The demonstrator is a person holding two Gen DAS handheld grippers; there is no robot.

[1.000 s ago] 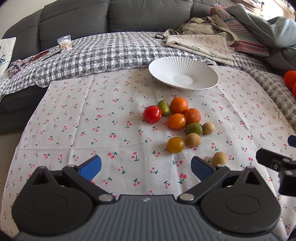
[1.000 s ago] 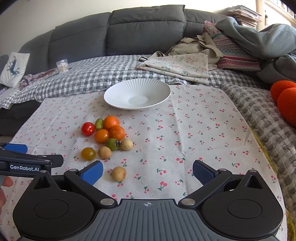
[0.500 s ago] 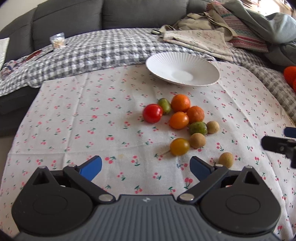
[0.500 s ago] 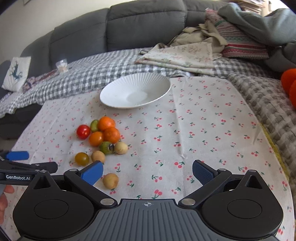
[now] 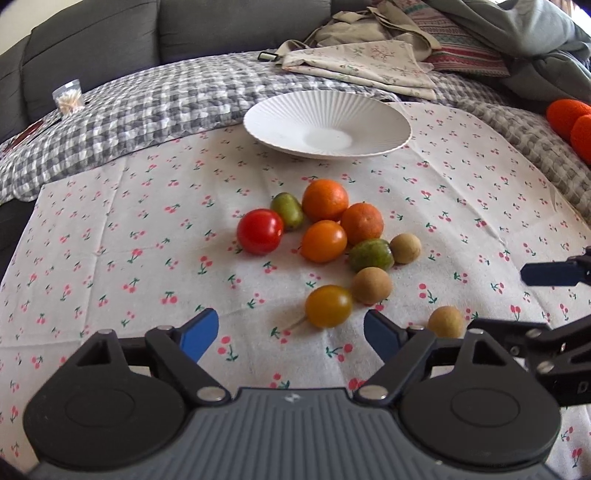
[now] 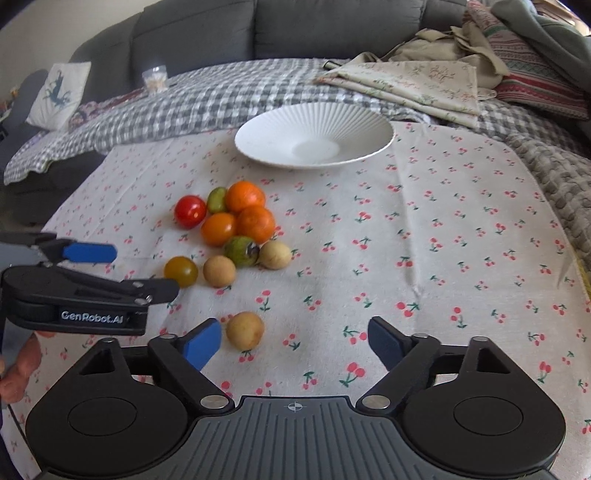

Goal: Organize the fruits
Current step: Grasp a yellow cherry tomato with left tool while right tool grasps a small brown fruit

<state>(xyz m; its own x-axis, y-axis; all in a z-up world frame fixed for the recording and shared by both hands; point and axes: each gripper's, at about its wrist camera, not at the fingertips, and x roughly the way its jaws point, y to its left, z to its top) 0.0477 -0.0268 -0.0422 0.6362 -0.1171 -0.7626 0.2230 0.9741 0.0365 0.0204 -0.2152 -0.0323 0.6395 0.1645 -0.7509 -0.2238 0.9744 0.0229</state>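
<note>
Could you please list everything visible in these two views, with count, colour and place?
ribbed white ceramic plate: one, white, far middle of the cloth, nothing in it
cherry-print tablecloth: one, cream with red cherries, under everything
round red tomato: one, left of the cluster
orange fruits: three, cluster's centre
oval green fruits: two, one behind the tomato, one at the right
yellow-brown tomato: one, near edge of the cluster
tan round fruits: three, two by the cluster, one apart nearest the grippers
grey sofa: one, behind, with checked blanket, folded cloths, cushions
left gripper: black, blue jaws open
right gripper: black, blue jaws open
</note>
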